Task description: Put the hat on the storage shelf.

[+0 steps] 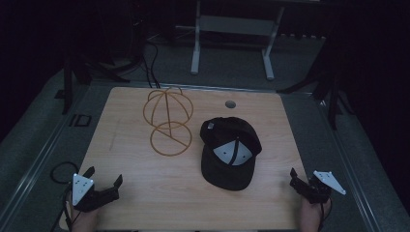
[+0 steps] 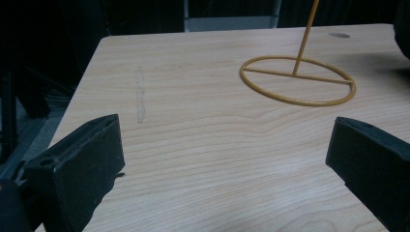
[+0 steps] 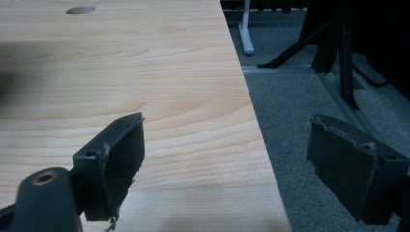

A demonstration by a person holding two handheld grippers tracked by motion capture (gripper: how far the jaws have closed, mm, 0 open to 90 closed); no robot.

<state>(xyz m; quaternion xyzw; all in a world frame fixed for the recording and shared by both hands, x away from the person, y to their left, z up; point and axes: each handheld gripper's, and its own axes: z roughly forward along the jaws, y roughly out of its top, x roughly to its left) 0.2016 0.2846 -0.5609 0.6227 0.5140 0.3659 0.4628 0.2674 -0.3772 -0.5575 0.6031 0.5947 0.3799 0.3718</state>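
Observation:
A black cap (image 1: 229,152) lies upside down right of the middle of the wooden table (image 1: 145,193), its white inner label facing up. To its left stands a yellow wire hat stand (image 1: 168,121), with a dome over a ring base (image 2: 297,79). My left gripper (image 1: 104,176) rests at the table's near left corner, open, with bare wood between its jaws (image 2: 225,145). My right gripper (image 1: 300,180) sits at the near right corner, open and holding nothing; in the right gripper view (image 3: 232,145) it straddles the table's right edge.
A round cable hole (image 1: 230,104) sits near the table's far edge. Grey carpet (image 3: 309,96) surrounds the table. A white desk frame (image 1: 232,29) stands behind it, and black stand legs (image 1: 333,92) rise at the right.

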